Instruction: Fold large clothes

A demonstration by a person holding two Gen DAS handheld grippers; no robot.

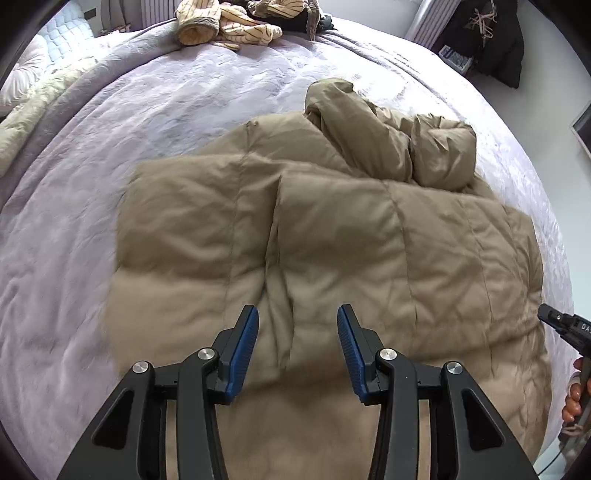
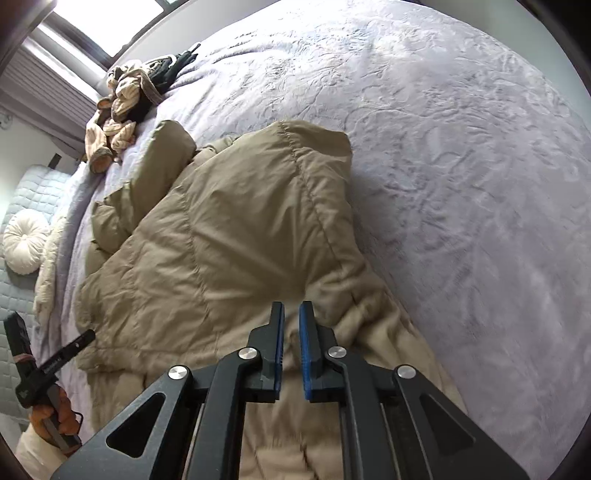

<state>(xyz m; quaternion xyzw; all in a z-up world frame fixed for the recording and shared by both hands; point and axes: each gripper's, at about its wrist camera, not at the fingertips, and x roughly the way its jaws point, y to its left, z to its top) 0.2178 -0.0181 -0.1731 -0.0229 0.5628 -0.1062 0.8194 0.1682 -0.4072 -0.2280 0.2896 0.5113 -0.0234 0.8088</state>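
Note:
A tan puffer jacket (image 1: 332, 229) lies spread on the lilac bed cover (image 1: 147, 110), with a sleeve and hood bunched at its far right. My left gripper (image 1: 297, 310) hovers over the jacket's near middle, open, with nothing between its blue pads. In the right wrist view the jacket (image 2: 221, 229) has one side folded over itself. My right gripper (image 2: 291, 304) is over the jacket's near edge, its pads a narrow gap apart with no cloth between them. A hand (image 2: 61, 413) holding the left tool shows at the lower left.
A pile of cream striped and dark clothes (image 1: 229, 26) sits at the bed's far edge. A round white cushion (image 2: 24, 243) and quilted pillows lie at the head end. A dark coat (image 1: 491, 37) hangs by the wall. Bare bed cover (image 2: 461, 166) stretches right of the jacket.

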